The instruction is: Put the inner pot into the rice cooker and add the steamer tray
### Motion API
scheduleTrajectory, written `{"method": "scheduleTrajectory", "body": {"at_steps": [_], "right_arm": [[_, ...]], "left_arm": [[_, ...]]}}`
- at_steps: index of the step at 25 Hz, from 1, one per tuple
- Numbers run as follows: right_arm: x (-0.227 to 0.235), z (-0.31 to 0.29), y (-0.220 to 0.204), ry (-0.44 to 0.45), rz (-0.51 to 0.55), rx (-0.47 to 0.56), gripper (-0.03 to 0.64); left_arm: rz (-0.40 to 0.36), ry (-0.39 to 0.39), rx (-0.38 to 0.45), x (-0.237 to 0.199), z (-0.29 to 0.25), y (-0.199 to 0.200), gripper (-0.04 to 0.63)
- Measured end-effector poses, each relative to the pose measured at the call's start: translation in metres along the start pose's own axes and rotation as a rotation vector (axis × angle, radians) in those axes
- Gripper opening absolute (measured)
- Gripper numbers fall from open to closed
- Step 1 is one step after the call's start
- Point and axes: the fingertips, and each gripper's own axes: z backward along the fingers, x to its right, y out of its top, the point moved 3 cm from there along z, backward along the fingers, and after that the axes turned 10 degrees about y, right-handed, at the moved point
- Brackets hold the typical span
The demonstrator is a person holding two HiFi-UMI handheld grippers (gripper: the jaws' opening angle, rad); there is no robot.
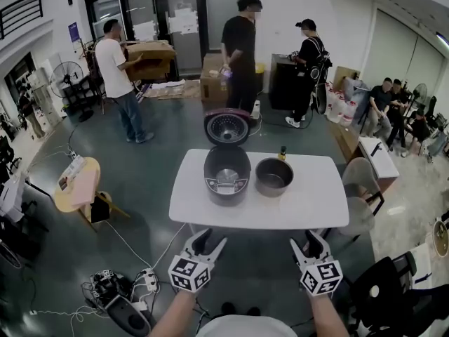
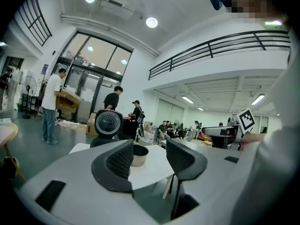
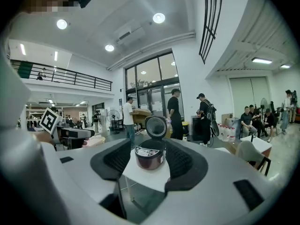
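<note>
I hold the left gripper (image 1: 210, 239) and right gripper (image 1: 305, 239) at six o'clock, short of the table (image 1: 309, 206), jaws apart and empty, while the rice cooker (image 1: 226, 175) stands lid-up at twelve, the inner pot (image 1: 273, 176) just beside it at three.

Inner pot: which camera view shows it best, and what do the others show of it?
The head view: it looks down into the inner pot, whole, on the table beside the rice cooker. The left gripper view shows only part of it, side-on, partly behind one jaw. The right gripper view does not show it.
</note>
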Motion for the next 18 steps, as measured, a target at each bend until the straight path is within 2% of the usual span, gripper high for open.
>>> {"method": "scheduleTrajectory", "body": {"at_steps": [6, 9, 18], "right_arm": [[-0.007, -0.006, -0.001, -0.001, -0.006, -0.001, 0.312], [-0.011, -0.011, -0.003, -0.007, -0.009, -0.002, 0.316], [-0.026, -0.020, -0.005, -0.031, -0.011, -0.006, 0.316]], "left_arm": [[0.005, -0.019, -0.005, -0.008, 0.002, -0.001, 0.304], [0.012, -0.028, -0.011, -0.014, 0.002, -0.002, 0.327], [0.012, -0.052, -0.029, -0.032, 0.004, -0.006, 0.327]]}}
